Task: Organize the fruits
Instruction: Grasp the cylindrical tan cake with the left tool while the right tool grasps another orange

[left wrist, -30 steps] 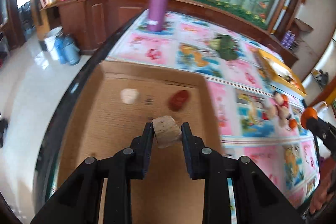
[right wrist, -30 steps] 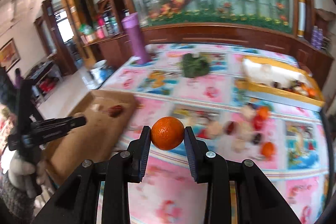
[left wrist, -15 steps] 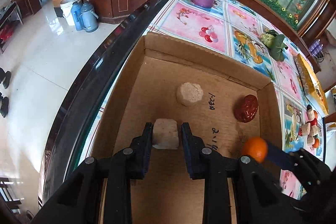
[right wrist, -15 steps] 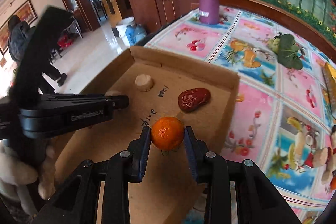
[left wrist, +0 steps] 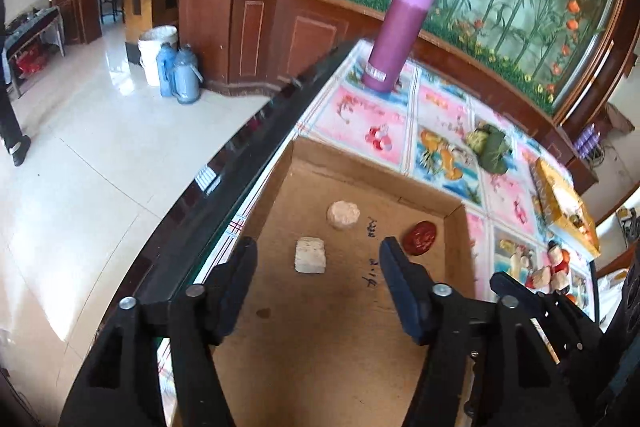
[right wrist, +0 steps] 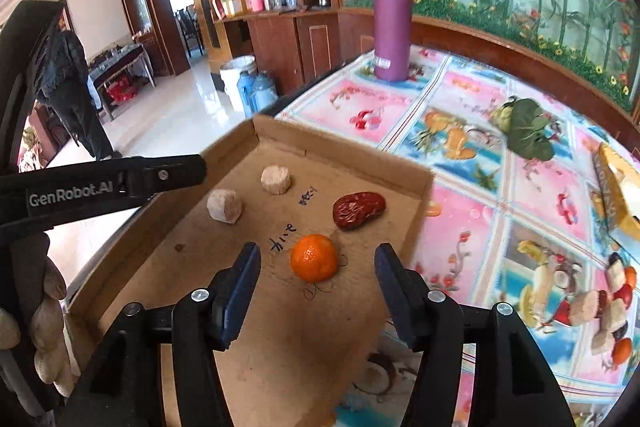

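Looking along the left gripper (left wrist: 318,255), the fingers stood wide apart and empty, with a pale cube-shaped piece (left wrist: 310,255) lying free on the floor of the cardboard tray (left wrist: 360,347) between and just ahead of them. A round pale piece (left wrist: 343,215) lay just beyond it and a red date (left wrist: 419,237) sat near the tray's far right corner, apart from both. The tray rested at the near edge of the worktop (left wrist: 360,115), which carried a purple flask (left wrist: 400,35) at its far end. From the right wrist view, the right gripper (right wrist: 316,267) was likewise spread wide and held nothing; an orange mandarin (right wrist: 314,257) sat on the tray floor between the fingertips, touching neither, just beside the date. The remaining fruit pile (right wrist: 592,303) lay on the worktop well to the right, outside the tray. Judgement: the placing step looked complete for both hands, each item released in the tray. The next move probably calls for lifting both grippers clear without nudging the mandarin, which could roll, then reaching right to the pile for another piece.
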The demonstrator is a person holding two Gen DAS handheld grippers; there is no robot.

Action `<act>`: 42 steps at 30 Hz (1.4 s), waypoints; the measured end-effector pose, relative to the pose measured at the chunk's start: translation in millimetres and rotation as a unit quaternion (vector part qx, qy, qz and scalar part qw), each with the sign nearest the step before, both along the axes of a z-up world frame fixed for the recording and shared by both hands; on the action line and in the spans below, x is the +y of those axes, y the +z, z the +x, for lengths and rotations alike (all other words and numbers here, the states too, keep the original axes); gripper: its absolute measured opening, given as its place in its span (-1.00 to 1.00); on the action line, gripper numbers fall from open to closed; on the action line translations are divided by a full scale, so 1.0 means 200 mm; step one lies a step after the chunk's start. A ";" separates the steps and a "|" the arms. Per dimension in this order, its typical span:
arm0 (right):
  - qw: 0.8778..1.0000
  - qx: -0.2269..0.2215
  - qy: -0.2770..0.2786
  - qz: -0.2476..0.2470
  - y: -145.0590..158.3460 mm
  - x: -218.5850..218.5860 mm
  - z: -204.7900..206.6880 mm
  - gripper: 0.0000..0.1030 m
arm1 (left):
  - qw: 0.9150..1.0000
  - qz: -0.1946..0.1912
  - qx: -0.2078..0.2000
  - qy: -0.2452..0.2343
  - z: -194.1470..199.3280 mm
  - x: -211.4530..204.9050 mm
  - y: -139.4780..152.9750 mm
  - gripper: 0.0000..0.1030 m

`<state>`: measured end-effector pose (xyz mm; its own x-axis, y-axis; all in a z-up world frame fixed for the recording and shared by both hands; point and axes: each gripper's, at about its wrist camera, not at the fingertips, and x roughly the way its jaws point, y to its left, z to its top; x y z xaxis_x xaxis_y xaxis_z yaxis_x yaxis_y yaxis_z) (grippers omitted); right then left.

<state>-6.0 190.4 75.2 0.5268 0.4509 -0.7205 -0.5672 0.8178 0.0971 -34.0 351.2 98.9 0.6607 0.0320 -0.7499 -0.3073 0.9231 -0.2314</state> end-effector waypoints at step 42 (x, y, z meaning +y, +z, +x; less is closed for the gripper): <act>0.960 0.028 -0.280 0.011 -0.20 -1.68 0.16 0.42 | 0.971 0.020 0.005 -0.238 0.31 -1.37 -0.24 0.62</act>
<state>25.2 -146.1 34.8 0.6519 0.1244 -0.7480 -0.0338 0.9902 0.1353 27.5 76.8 50.8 0.6007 -0.2448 -0.7610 0.1533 0.9696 -0.1909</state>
